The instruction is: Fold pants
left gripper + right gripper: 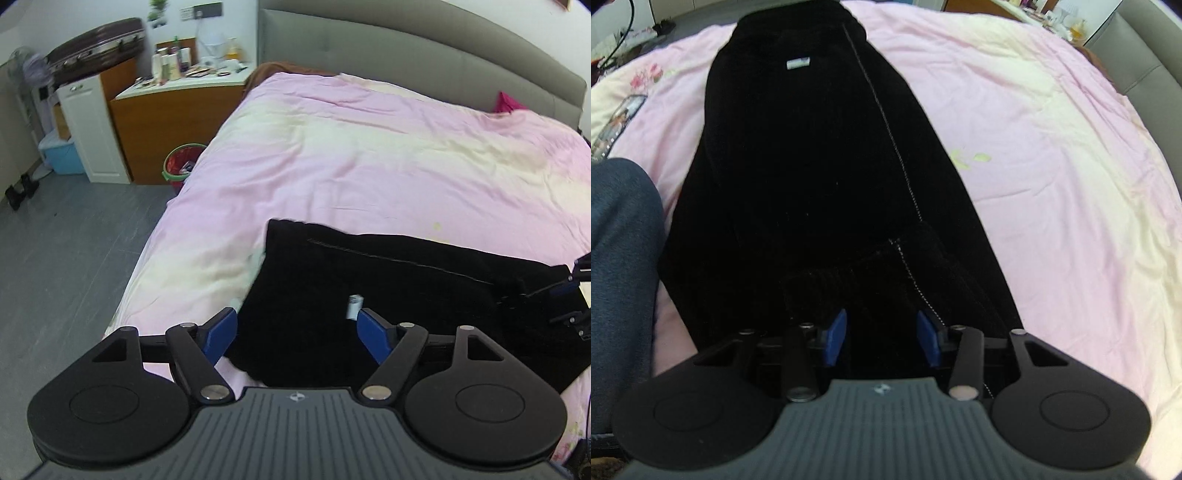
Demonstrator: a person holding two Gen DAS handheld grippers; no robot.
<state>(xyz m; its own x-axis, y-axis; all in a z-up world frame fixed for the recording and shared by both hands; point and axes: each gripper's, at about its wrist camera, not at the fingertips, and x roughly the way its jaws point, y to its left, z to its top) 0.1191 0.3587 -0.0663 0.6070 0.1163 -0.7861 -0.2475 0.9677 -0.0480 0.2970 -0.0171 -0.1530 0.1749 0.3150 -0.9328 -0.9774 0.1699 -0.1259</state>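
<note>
Black pants (388,291) lie folded lengthwise on a pink bed cover, with a white label (354,304) and a pale side seam showing. My left gripper (297,330) is open just above the pants' near end, holding nothing. In the right wrist view the pants (820,166) stretch away from me, label (798,62) at the far end. My right gripper (881,338) is open over the bunched leg end, its blue pads (836,338) on either side of the cloth. The right gripper also shows in the left wrist view (565,295) at the far right.
The pink and cream bed cover (369,155) fills the bed, with a grey headboard (406,48) behind. A wooden nightstand (166,122) with bottles, a red bin (183,162) and grey floor lie left. A person's jeans leg (620,258) is beside the bed.
</note>
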